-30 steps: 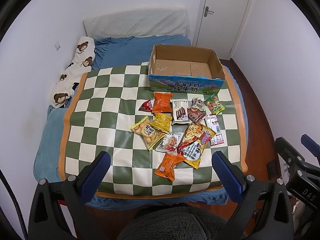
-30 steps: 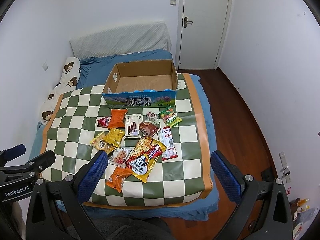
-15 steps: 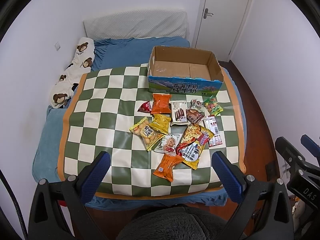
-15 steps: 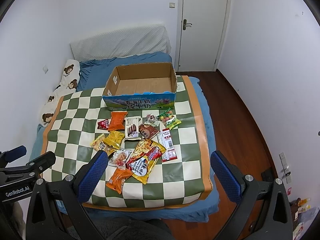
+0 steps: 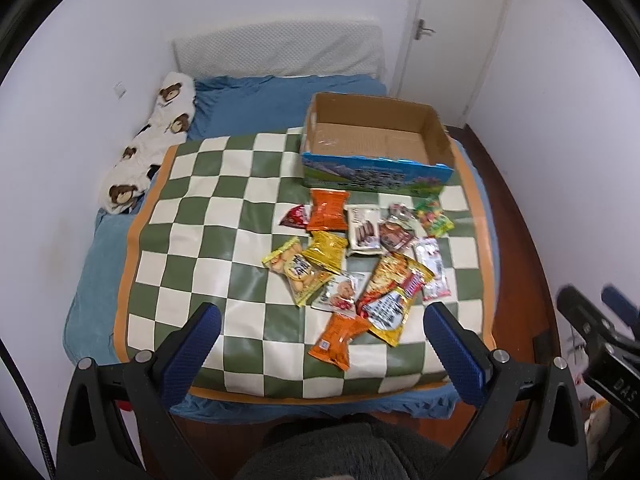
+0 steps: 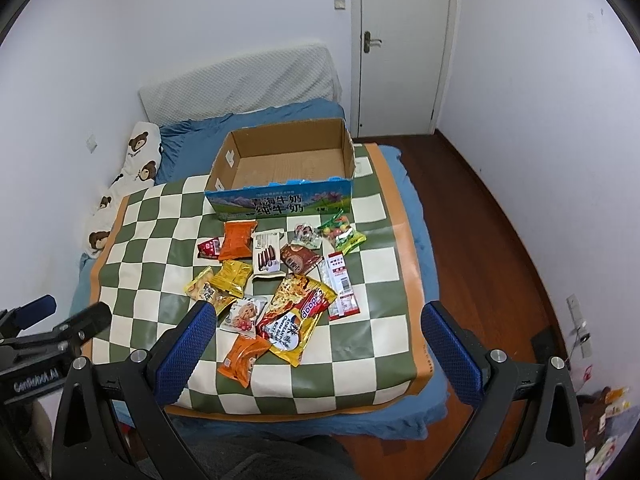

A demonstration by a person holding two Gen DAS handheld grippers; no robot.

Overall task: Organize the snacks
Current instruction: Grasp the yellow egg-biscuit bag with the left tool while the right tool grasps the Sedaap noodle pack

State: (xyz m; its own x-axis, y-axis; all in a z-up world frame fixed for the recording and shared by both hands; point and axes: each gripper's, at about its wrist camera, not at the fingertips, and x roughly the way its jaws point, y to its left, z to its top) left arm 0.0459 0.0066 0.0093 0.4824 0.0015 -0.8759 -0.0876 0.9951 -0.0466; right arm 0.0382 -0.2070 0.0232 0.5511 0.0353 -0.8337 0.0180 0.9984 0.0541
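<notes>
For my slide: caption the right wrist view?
Open right gripper above snack packets before an empty cardboard box.

Bedroom surroundings, seen from above the foot of the bed

A green-and-white checkered mat with an orange border lies over a blue bedsheet on the bed. A white bear-print pillow runs along the sheet's left edge against the white wall, and a white quilted headboard cushion stands at the far end. A closed white door with a metal handle is in the far right corner, beside dark wooden flooring.
</notes>
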